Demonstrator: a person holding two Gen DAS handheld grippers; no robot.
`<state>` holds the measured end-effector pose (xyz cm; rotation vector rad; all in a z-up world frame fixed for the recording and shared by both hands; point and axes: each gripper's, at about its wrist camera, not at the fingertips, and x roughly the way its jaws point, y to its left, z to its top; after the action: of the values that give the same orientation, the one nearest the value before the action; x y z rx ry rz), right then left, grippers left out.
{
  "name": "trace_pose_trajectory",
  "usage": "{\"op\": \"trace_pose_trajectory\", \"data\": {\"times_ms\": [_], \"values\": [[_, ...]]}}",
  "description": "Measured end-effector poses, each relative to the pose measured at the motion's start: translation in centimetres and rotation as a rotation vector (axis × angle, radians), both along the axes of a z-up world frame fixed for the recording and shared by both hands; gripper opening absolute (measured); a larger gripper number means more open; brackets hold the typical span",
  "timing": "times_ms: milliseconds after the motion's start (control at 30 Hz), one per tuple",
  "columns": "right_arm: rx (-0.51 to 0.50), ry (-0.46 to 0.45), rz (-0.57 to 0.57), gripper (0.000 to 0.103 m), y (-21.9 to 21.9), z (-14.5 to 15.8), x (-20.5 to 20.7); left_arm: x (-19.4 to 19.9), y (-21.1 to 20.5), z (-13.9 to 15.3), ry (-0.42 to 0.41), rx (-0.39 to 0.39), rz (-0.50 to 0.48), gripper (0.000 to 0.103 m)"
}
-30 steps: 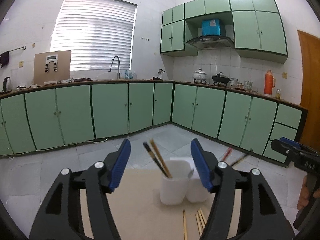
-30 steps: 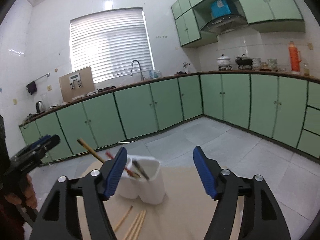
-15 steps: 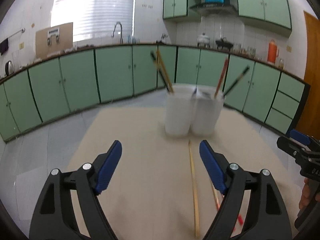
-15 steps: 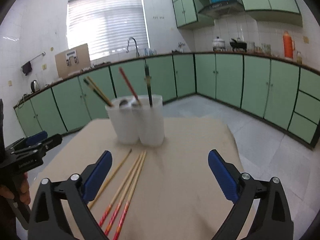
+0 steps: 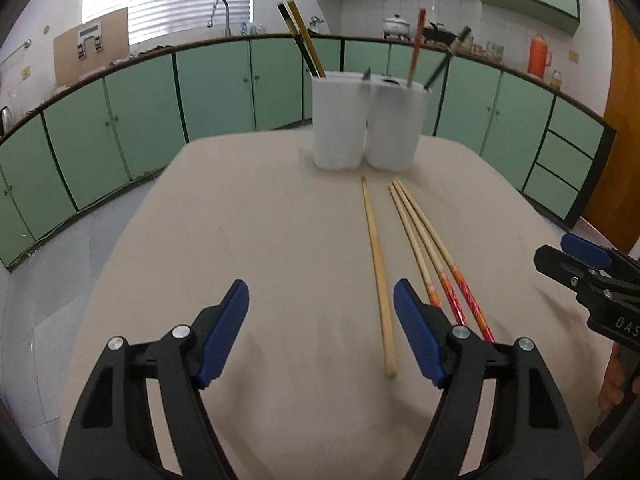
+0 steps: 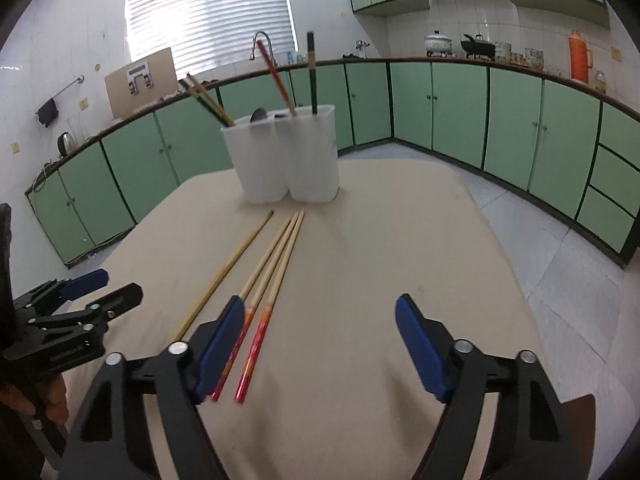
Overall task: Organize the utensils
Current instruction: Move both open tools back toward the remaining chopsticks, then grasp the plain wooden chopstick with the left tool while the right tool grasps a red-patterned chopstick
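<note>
Two white holder cups [image 5: 368, 124] [image 6: 288, 156] stand together at the far side of the beige table [image 5: 280, 240] [image 6: 380, 260], with chopsticks and a spoon standing in them. A plain wooden chopstick [image 5: 378, 272] [image 6: 228, 268] lies on the table. Beside it lie three red-ended chopsticks [image 5: 432, 256] [image 6: 268, 280]. My left gripper [image 5: 322, 332] is open and empty, low over the near table, left of the plain chopstick. My right gripper [image 6: 320, 344] is open and empty, just right of the red-ended chopsticks.
Green kitchen cabinets [image 5: 216, 88] run along the walls behind the table. The floor [image 6: 560, 260] is tiled. Each gripper shows at the edge of the other's view: the right gripper [image 5: 592, 276] and the left gripper [image 6: 72, 320].
Both views have tilted down from the room toward the table. The cups moved away and up in the frame, and the chopsticks lying on the table came into full view.
</note>
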<state>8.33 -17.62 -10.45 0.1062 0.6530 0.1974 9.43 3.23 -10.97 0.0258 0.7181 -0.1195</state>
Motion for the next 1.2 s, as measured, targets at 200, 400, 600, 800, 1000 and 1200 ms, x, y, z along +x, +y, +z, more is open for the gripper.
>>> {"op": "trace_pose_trajectory", "data": {"times_ms": [200,400,600,800,1000,1200], "values": [[-0.022,0.008,0.013,0.064,1.0,-0.8,-0.6,-0.4,-1.1,-1.0,0.034,-0.004,-0.011,0.068],[-0.015,0.021,0.01,0.056,0.9,-1.3,-0.6,-0.5,-2.2,-2.3,0.068,0.0,-0.037,0.064],[-0.021,0.025,0.054,0.044,1.6,-1.3,-1.0,-0.3,-2.9,-3.4,0.113,0.0,-0.064,0.037],[-0.034,0.033,0.1,0.04,2.7,-1.6,-1.3,-0.3,-3.3,-3.6,0.117,0.004,-0.065,0.023],[-0.042,0.057,0.128,0.04,3.6,-2.2,-1.4,-0.4,-3.4,-3.5,0.121,0.005,-0.066,0.006],[-0.035,0.061,0.129,0.04,3.6,-2.1,-1.4,-1.2,-2.8,-3.1,0.11,0.007,-0.028,0.006]]}}
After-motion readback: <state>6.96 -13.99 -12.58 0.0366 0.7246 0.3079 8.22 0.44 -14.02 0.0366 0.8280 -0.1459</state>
